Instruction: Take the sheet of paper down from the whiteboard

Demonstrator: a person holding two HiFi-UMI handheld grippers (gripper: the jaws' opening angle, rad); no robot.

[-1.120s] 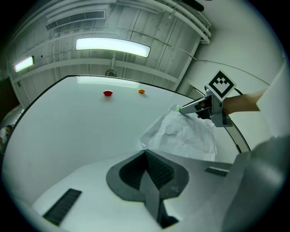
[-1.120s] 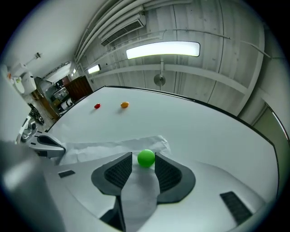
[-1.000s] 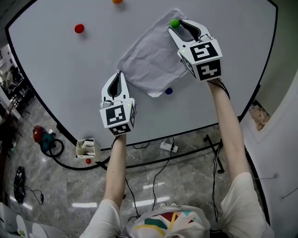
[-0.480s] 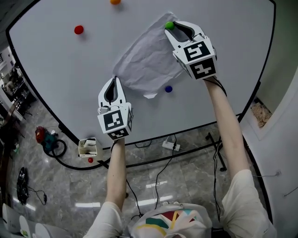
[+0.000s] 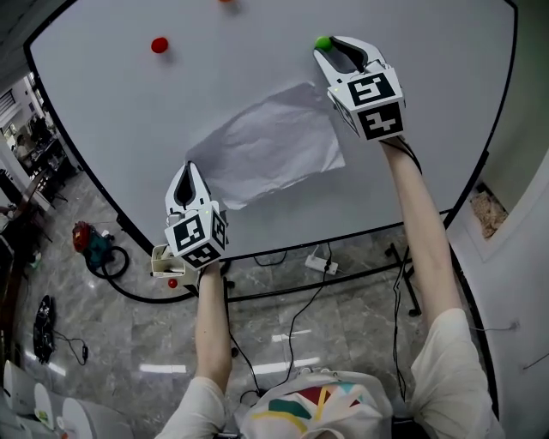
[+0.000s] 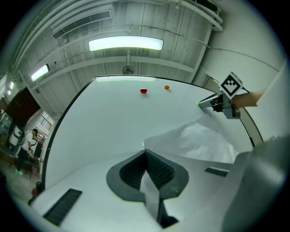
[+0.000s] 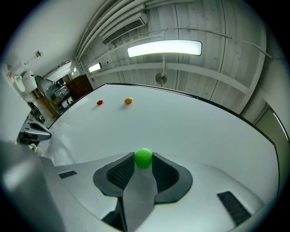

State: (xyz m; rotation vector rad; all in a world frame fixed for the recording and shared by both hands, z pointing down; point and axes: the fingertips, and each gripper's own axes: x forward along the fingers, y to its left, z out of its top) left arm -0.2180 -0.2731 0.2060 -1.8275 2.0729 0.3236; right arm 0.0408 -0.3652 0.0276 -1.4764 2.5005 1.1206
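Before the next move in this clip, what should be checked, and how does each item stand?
1. The left gripper is shut on a corner of the sheet of paper: ok.
2. The right gripper is closed on the green magnet: ok.
3. The green magnet is clear of the sheet: ok.
4. No other magnet sits on the sheet: ok, none shows.
5. The sheet is off the whiteboard: not ok, it lies across the board.

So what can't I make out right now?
- Left gripper view: how much sheet of paper the shut left claw pinches; its pads hide it.
- Right gripper view: whether the green magnet touches the whiteboard; the magnet covers that spot.
- Head view: orange magnet, cut by top edge.
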